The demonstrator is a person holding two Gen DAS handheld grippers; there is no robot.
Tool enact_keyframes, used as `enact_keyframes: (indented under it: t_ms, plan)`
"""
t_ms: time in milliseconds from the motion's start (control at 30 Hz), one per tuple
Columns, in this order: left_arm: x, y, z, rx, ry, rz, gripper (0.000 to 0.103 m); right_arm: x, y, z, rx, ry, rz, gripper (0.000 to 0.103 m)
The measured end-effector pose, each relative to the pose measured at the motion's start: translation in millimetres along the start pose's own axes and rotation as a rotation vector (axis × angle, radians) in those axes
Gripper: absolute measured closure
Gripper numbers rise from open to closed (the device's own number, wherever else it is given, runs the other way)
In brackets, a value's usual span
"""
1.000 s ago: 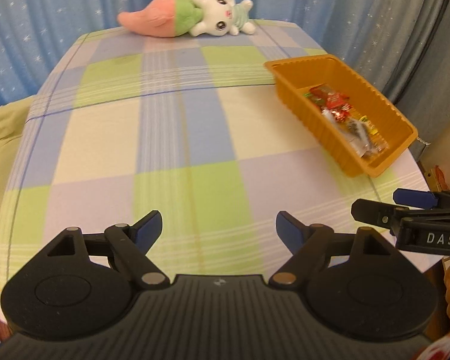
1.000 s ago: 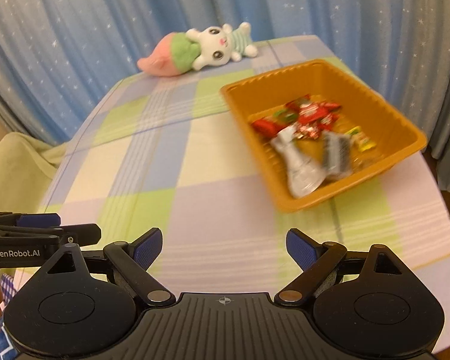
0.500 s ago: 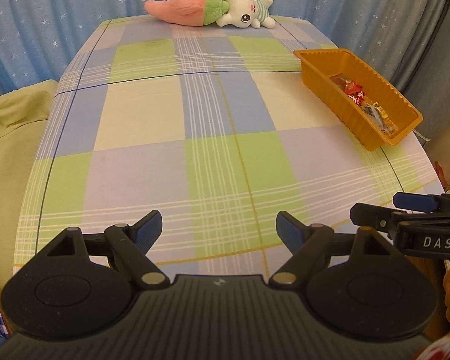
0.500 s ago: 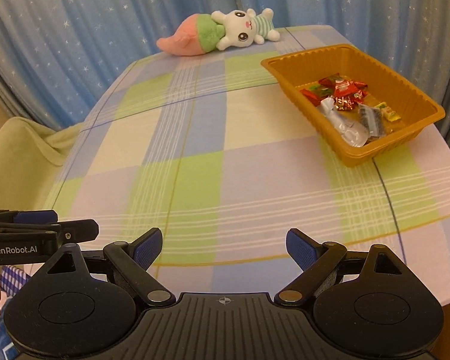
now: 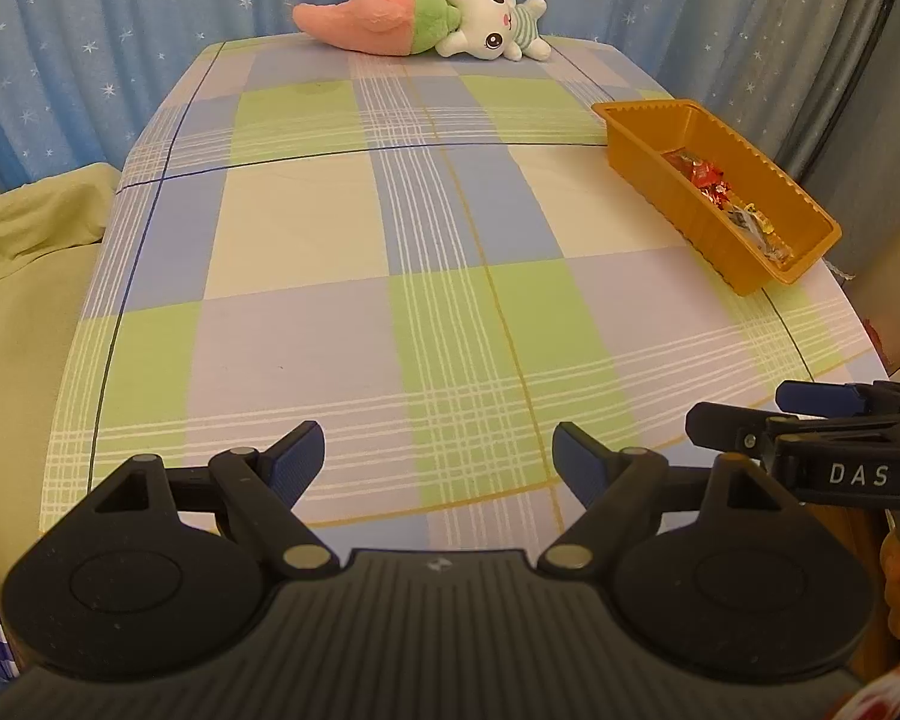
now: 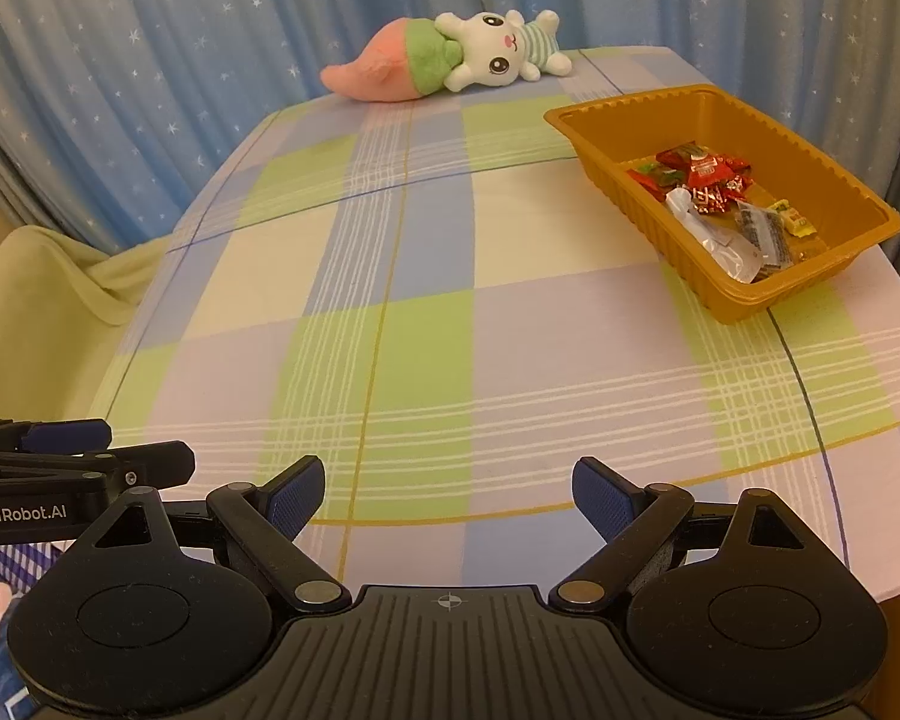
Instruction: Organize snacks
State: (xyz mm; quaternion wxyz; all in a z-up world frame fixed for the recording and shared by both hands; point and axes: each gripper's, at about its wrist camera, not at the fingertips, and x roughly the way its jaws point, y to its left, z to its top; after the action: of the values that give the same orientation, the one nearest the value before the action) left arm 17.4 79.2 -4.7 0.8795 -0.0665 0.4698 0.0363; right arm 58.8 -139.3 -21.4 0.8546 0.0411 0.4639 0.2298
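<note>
An orange plastic tray (image 6: 624,114) (image 5: 636,150) sits at the table's right side. In it lie several wrapped snacks (image 6: 714,204) (image 5: 726,204), red, clear and yellow. My left gripper (image 5: 438,450) hangs open over the near table edge with nothing between its blue pads. Beside it on the right, my right gripper (image 6: 450,486) is open and empty too, well short of the tray. Each view catches the other gripper from the side: the right one (image 5: 804,414) and the left one (image 6: 66,450).
The table wears a plaid cloth (image 5: 390,276) (image 6: 426,312) in green, blue and cream. A plush toy (image 5: 426,24) (image 6: 450,57) lies at the far edge. Blue starred curtains (image 6: 150,60) hang behind. A green fabric (image 5: 24,240) lies left of the table.
Both grippers have drawn back from the tray toward the near table edge, so the tray and plush look farther off. Both sets of jaws stay open.
</note>
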Motion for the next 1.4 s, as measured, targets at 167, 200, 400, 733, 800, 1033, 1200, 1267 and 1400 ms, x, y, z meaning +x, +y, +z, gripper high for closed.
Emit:
enact_keyframes:
  t_ms: [167,200,400,733,800,1033,1200,1267,1400]
  plan:
    - [0,1,0,-0.003,0.001,-0.002,0.021,0,2,0,-0.008,0.002,-0.002,0.014]
    - [0,1,1,-0.003,0.000,-0.003,0.021,0,2,0,-0.009,0.002,-0.002,0.014]
    - [-1,-1,0,-0.002,-0.006,-0.005,0.021,-1,2,0,-0.009,0.001,-0.005,0.014]
    - [-3,-3,-1,-0.002,-0.015,-0.005,0.021,-5,1,0,-0.013,-0.004,-0.004,0.014]
    - [-4,-3,-1,-0.002,-0.016,-0.005,0.021,-5,0,0,-0.014,-0.004,-0.004,0.014]
    - [-5,-3,-2,-0.002,-0.018,-0.005,0.021,-8,2,-1,-0.016,-0.006,-0.005,0.014]
    - [-6,-2,-2,-0.003,-0.019,-0.005,0.021,-8,3,-1,-0.017,-0.007,-0.005,0.014]
    - [-7,-2,-3,-0.002,-0.020,-0.005,0.021,-8,3,-1,-0.018,-0.007,-0.006,0.014]
    - [-9,0,-4,-0.004,-0.023,-0.006,0.021,-10,5,-2,-0.022,-0.009,-0.006,0.014]
